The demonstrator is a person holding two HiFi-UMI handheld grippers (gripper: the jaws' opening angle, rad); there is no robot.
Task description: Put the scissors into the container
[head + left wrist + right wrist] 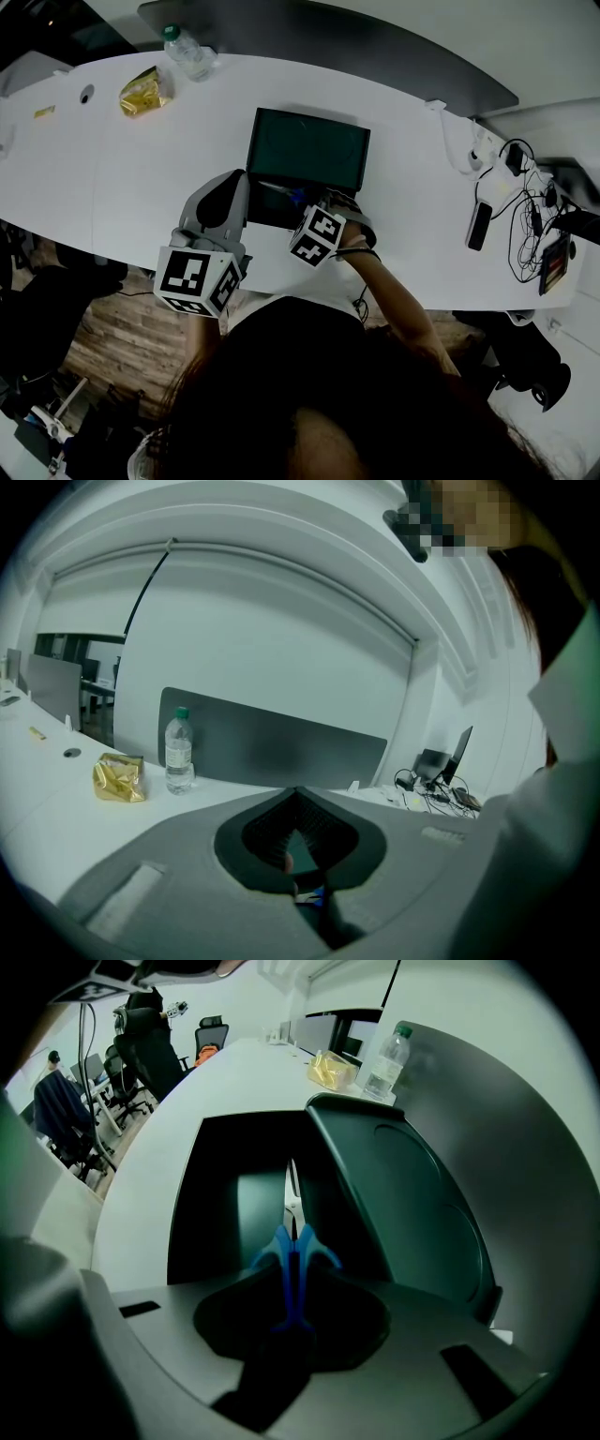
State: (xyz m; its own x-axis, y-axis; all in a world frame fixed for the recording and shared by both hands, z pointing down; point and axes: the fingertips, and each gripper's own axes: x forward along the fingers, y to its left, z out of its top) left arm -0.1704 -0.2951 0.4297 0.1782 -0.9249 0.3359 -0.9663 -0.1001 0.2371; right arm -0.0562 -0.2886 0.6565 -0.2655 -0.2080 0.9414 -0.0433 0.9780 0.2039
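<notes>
**Desk:** Where are the scissors?

**Operator:** My right gripper (292, 1290) is clamped on the handles of the blue-handled, steel-bladed scissors (292, 1252). Their blades point into the open dark rectangular plastic container (309, 145) on the long white table (141, 187).

**Desk:** And the left?

**Operator:** My left gripper (298, 795) has its fingers pressed together, holding nothing, just beside the container's left edge.

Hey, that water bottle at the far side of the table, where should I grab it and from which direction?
Probably take the water bottle by its straight middle, below the green cap, from the near side: it stands upright, and the yellow packet crowds its left.
</notes>
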